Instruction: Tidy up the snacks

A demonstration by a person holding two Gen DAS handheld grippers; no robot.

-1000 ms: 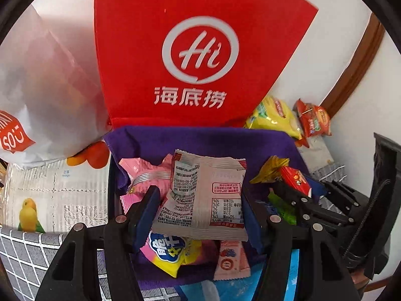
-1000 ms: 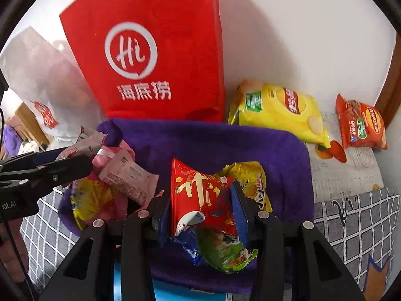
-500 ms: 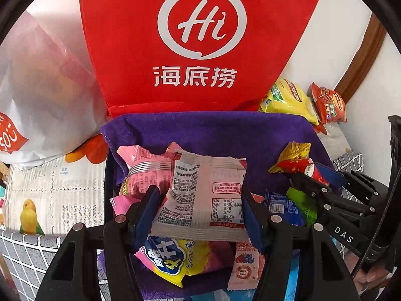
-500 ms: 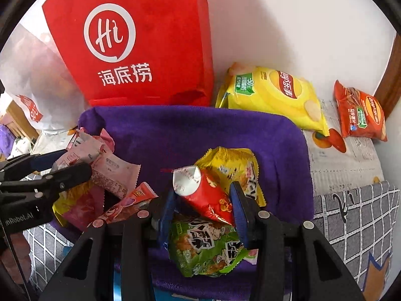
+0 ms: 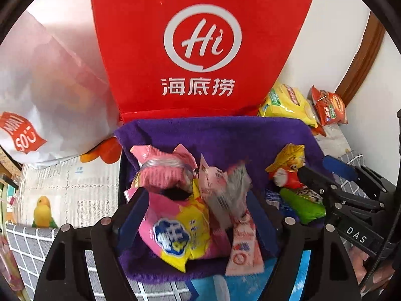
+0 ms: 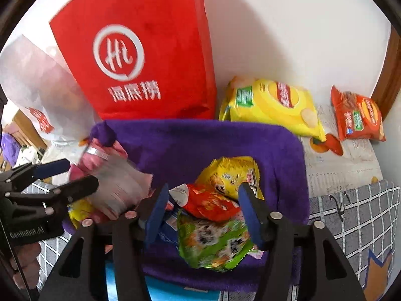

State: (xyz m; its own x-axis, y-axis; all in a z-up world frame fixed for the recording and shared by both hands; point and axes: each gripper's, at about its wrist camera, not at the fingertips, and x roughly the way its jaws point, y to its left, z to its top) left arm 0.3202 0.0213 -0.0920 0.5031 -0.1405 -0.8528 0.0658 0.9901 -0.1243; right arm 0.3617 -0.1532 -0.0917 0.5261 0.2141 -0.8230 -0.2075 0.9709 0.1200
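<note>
Red bag (image 5: 200, 50) behind purple basket (image 5: 225, 135)

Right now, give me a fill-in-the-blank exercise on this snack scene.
1. The snack packets lie in a box lined with a ____ cloth.
2. The big bag standing behind the box is ____.
3. The yellow chip bag lies ____ the box, by the wall.
4. The green packet sits between the fingers of the ____ gripper.

Missing words: purple; red; outside; right

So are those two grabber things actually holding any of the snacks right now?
No. Both are opening: the left hand-held gripper has let go of the pale pink packet, and the right hand-held gripper has released the red packet.
</note>
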